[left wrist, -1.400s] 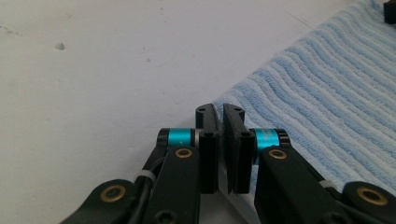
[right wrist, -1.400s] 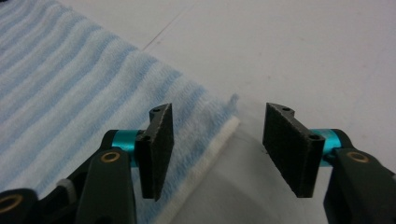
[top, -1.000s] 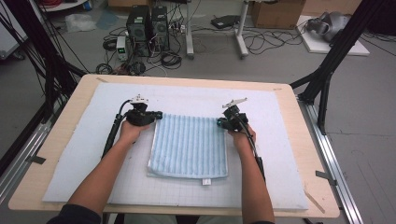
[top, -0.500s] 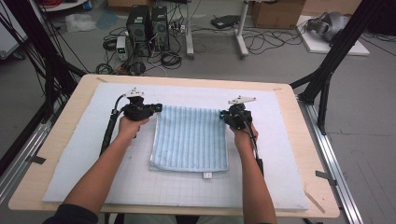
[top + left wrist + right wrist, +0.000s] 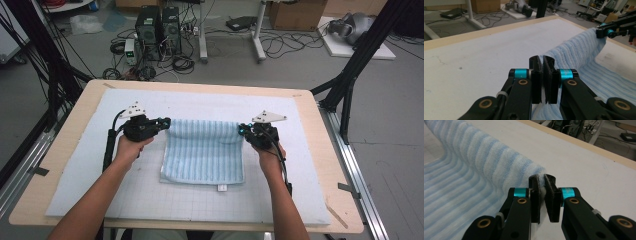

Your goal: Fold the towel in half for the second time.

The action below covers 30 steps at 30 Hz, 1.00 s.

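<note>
**High view: towel pinched at both far corners**

Going left to right, your left gripper point(image 5: 166, 122) is clamped on the far left corner of the blue striped towel point(image 5: 202, 152), which lies mid-table on the white mat point(image 5: 75, 170); its far edge is raised between the tools. Your right gripper point(image 5: 243, 130) is closed on the far right corner. Computer boxes point(image 5: 157, 25) and cables point(image 5: 280, 47) sit on the floor beyond the table point(image 5: 330, 145); nothing blocks you.
</note>
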Each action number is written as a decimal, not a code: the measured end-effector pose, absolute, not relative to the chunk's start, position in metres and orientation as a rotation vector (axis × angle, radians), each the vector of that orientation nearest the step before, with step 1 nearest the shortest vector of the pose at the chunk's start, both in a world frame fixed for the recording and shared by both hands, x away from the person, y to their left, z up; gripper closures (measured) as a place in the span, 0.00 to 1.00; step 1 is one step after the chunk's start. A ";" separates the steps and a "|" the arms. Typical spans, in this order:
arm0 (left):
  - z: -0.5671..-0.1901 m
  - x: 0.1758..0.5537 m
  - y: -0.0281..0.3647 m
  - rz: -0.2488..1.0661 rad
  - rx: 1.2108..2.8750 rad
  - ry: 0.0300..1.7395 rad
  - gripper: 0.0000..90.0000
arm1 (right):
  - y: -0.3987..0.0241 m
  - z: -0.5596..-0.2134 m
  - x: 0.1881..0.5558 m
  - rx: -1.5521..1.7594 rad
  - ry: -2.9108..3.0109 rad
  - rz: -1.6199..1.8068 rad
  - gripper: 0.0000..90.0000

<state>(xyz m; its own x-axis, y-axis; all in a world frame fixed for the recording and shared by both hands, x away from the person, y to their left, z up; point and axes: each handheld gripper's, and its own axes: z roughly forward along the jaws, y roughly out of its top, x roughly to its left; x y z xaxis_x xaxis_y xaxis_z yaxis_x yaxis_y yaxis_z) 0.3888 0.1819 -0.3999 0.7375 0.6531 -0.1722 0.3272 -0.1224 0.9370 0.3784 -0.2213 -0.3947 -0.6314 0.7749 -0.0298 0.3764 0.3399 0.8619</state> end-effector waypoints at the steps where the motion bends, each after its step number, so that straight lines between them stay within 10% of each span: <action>1: -0.401 0.384 0.182 0.330 1.717 0.777 0.95 | -0.222 -0.395 0.375 1.006 2.168 1.224 0.93; 30: -0.431 0.290 0.190 0.246 1.798 0.684 0.95 | -0.223 -0.427 0.272 0.982 2.184 1.264 0.92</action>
<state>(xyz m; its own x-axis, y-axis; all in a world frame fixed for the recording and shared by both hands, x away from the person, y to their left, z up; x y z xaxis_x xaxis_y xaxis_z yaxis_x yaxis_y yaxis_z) 0.2899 0.1896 -0.4312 0.8092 0.5628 -0.1689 0.3263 -0.1913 0.9257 0.2717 -0.2232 -0.4273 -0.6561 0.7545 -0.0162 0.3619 0.3335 0.8705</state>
